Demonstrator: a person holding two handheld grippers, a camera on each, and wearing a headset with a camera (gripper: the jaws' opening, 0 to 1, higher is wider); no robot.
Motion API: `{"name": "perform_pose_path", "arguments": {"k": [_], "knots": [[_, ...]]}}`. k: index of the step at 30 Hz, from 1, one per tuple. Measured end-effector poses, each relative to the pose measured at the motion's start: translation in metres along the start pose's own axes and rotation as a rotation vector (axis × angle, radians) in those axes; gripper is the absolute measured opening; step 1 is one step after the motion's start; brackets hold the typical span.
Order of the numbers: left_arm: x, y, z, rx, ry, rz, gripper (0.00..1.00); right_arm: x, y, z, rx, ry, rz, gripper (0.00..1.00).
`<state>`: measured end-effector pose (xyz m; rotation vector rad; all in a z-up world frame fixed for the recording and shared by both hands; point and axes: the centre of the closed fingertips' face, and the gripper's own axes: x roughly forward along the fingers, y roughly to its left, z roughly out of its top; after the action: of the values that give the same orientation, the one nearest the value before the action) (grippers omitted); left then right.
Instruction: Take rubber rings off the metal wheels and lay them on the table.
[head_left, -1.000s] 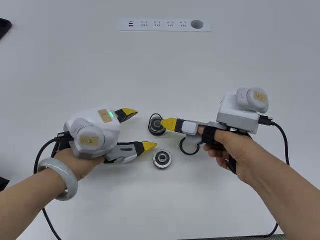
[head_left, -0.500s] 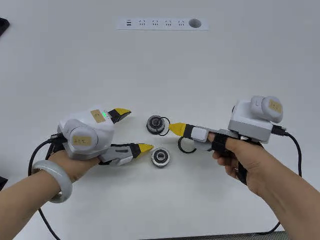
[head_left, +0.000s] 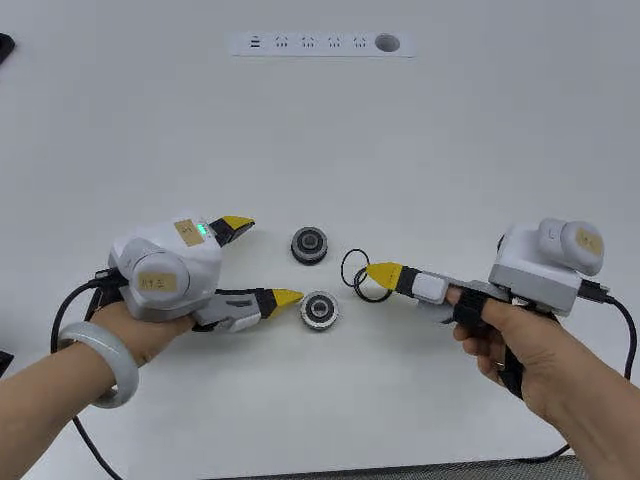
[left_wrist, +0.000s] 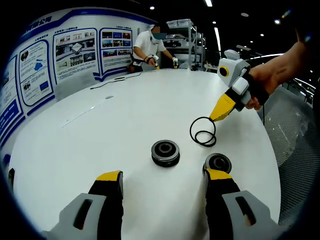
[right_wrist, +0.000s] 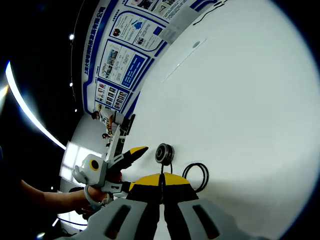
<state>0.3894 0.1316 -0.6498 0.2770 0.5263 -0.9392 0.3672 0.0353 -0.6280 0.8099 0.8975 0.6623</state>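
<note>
The rubber rings (left_wrist: 202, 144) lie flat on the bench (head_left: 450, 150) as thin black loops, it seems two that overlap, just to the right of the far metal wheel (head_left: 309, 245). They will be very light, soft and stretchy, so they can twist or snap back, and I think rubber clings to metal. The wheel itself looks heavy and stiff, and it may slide on the smooth top. Its rim looks dark, so maybe a ring sits on it; steady the wheel body and pinch only the rubber at the outer edge. The second metal wheel (head_left: 319, 310) lies just nearer to you than this wheel. Left of the wheel, your left hand-held gripper (head_left: 262, 262) is spread wide and carries nothing. To the right, past the rings, your right hand-held gripper (head_left: 383, 272) has its jaws pressed together, the tip touching a ring; if it pinches the rubber I cannot tell. Well beyond the wheel lies a white power strip (head_left: 318, 44) without readable print. The tan stickers (head_left: 186, 232) on the grippers and the wall posters (left_wrist: 70, 52) carry writing too small to read.
</note>
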Motion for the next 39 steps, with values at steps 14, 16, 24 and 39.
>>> {"name": "perform_pose_path", "arguments": {"k": [14, 16, 24, 39], "knots": [[-0.001, 0.002, 0.000, 0.001, -0.002, 0.001, 0.65, -0.010, -0.029, -0.008, -0.070, 0.031, -0.121, 0.04], [0.000, 0.002, 0.000, 0.001, -0.001, 0.000, 0.65, -0.011, -0.033, -0.007, -0.093, 0.037, -0.139, 0.08], [0.001, 0.003, 0.000, 0.004, -0.005, -0.003, 0.64, -0.013, -0.036, -0.011, -0.206, 0.073, -0.168, 0.17], [0.004, 0.004, 0.010, 0.016, -0.025, -0.005, 0.51, 0.002, -0.019, 0.009, -0.203, 0.031, -0.123, 0.18]]}}
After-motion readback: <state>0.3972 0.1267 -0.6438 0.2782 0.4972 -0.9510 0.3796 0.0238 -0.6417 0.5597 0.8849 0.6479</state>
